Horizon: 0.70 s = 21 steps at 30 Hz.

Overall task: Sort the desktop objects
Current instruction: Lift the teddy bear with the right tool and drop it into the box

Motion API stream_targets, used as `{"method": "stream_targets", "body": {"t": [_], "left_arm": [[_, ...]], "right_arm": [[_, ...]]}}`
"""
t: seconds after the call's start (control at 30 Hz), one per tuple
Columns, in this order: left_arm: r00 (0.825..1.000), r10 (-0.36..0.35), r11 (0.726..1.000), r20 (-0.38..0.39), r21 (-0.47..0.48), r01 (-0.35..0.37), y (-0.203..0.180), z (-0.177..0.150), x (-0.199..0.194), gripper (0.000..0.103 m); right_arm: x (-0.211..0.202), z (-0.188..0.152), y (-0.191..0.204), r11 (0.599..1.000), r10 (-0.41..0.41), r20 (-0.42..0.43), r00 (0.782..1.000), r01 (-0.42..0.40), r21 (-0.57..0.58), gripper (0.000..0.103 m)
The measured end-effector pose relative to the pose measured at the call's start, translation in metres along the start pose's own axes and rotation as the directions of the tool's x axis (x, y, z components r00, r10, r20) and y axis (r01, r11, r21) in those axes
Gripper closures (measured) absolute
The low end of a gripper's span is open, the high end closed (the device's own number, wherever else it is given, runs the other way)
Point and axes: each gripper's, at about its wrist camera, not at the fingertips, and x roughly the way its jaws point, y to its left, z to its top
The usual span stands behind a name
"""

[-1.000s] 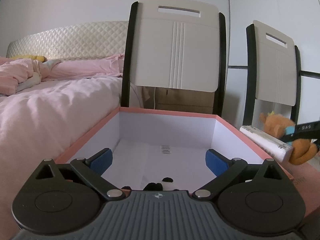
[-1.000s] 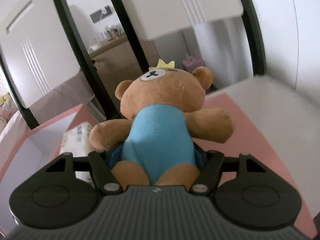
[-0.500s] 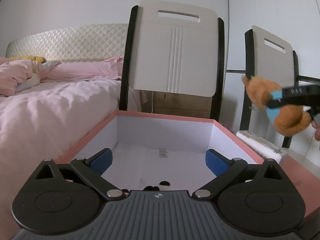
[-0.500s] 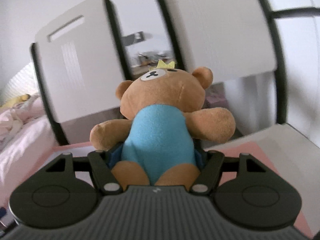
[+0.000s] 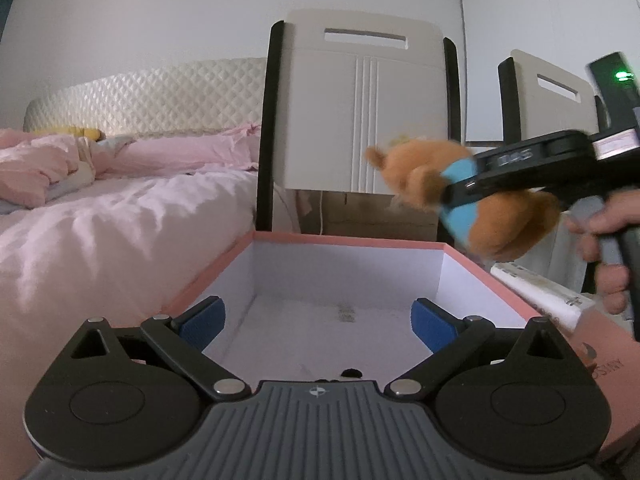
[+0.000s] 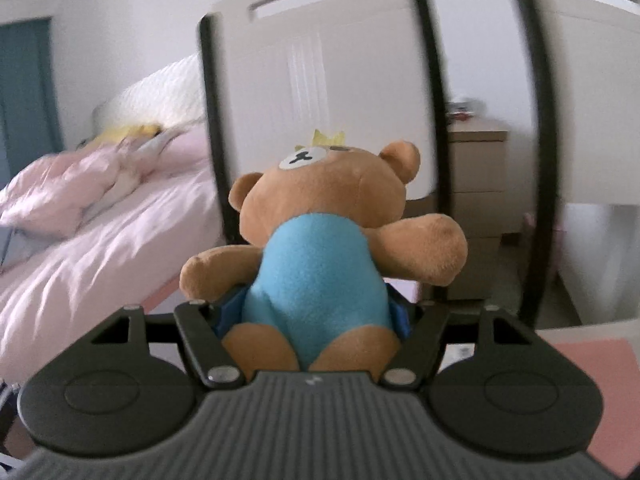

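A brown plush bear in a blue suit (image 6: pixel 320 248) is held in my right gripper (image 6: pixel 316 312), whose blue pads are shut on its body. In the left wrist view the bear (image 5: pixel 472 204) hangs in the air above the right far corner of a pink box with a white inside (image 5: pixel 348 240). My left gripper (image 5: pixel 318 320) is open and empty, with its blue pads spread over the near part of the box. A small black and white thing (image 5: pixel 352 372) lies inside the box at the near edge, mostly hidden by the gripper.
A white tissue pack (image 5: pixel 540 292) lies right of the box on a pink mat (image 5: pixel 600 344). Two white chairs with black frames (image 5: pixel 360 112) stand behind the box. A bed with pink bedding (image 5: pixel 100 216) is on the left. A wooden drawer unit (image 6: pixel 476 184) stands behind the chairs.
My right gripper has lifted the bear and carried it left, from beside the tissue pack to above the box's right far corner. The left gripper has drawn back slightly and stays open.
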Motion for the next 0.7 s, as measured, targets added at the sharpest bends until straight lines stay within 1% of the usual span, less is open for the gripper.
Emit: {"method": "stream_targets", "body": {"t": [0.17, 0.27, 0.33, 0.43, 0.53, 0.57, 0.63, 0.7], "left_arm": [[1.000, 0.008, 1.000, 0.001, 0.004, -0.008, 0.002, 0.000, 0.000, 0.003], [1.000, 0.003, 1.000, -0.005, -0.014, -0.003, 0.006, 0.000, 0.002, 0.003], [1.000, -0.007, 0.999, -0.011, -0.032, 0.007, 0.009, 0.001, 0.002, 0.003], [1.000, -0.009, 0.999, -0.015, -0.050, 0.008, 0.012, 0.002, 0.003, 0.003], [1.000, -0.010, 0.999, -0.016, -0.052, 0.009, 0.012, 0.002, 0.002, 0.003], [1.000, -0.010, 0.999, -0.015, -0.049, 0.010, 0.012, 0.002, 0.001, 0.003], [1.000, -0.012, 0.999, -0.014, -0.044, 0.012, 0.011, 0.002, 0.001, 0.003], [1.000, -0.013, 0.999, -0.012, -0.039, 0.012, 0.010, 0.001, 0.001, 0.003]], "right_arm": [[0.036, -0.001, 0.010, 0.999, 0.040, -0.097, 0.994, -0.041, -0.003, 0.033], [0.045, -0.001, 0.014, 0.998, 0.056, -0.142, 0.988, -0.054, 0.016, 0.032], [0.050, -0.001, 0.014, 0.998, 0.066, -0.153, 0.986, -0.062, 0.033, 0.032], [0.050, -0.001, 0.021, 0.998, 0.058, -0.157, 0.986, -0.056, 0.016, 0.033], [0.053, -0.005, 0.022, 0.998, 0.064, -0.159, 0.985, -0.061, 0.025, 0.031], [0.053, -0.006, 0.022, 0.998, 0.064, -0.155, 0.986, -0.060, 0.030, 0.021], [0.048, -0.006, 0.021, 0.998, 0.059, -0.134, 0.989, -0.055, 0.033, 0.006], [0.042, -0.004, 0.020, 0.998, 0.057, -0.119, 0.991, -0.053, 0.037, 0.005]]}}
